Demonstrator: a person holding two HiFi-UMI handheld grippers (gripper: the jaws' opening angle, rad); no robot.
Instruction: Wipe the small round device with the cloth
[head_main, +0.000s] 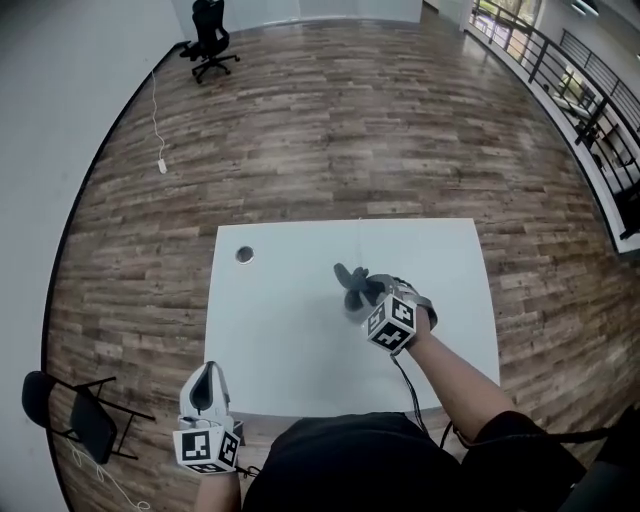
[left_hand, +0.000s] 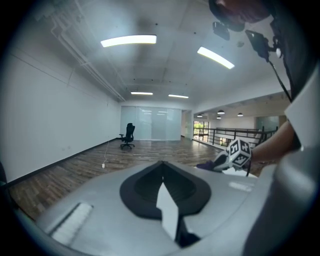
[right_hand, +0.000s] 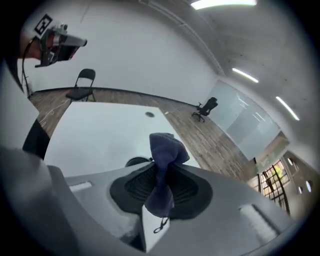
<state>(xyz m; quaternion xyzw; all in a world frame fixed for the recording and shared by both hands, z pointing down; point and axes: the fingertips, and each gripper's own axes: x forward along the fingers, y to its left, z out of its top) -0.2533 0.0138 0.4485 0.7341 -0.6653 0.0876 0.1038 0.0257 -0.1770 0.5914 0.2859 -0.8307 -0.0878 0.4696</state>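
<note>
May drop the cloth (right_hand: 166, 147) — clamped thinly in the right hand-held gripper (right_hand: 161, 172) — short of the small round device (head_main: 245, 255) near the far-left corner of the surface (head_main: 290, 375).

1. In the head view, the right gripper (head_main: 370, 300) has its jaws hidden under its own marker cube (head_main: 392, 322). The cloth (head_main: 353, 283) jutting ahead of them is smeared by blur.
2. In the right gripper view, the cloth's lower end disappears down between the jaws that pinch it.
3. Just beyond those jaws, a dark rounded shape (right_hand: 135, 161) shows only its top arc above the gripper's body. What it is cannot be told.
4. The small round device (head_main: 245, 255), well ahead of the right gripper's tips, is too small for any detail.
5. The hand (head_main: 215, 490) behind the left gripper (head_main: 207, 385) is cut off by the head view's bottom edge.
6. In the left gripper view, the right gripper beyond is half hidden by the left gripper's body.
</note>
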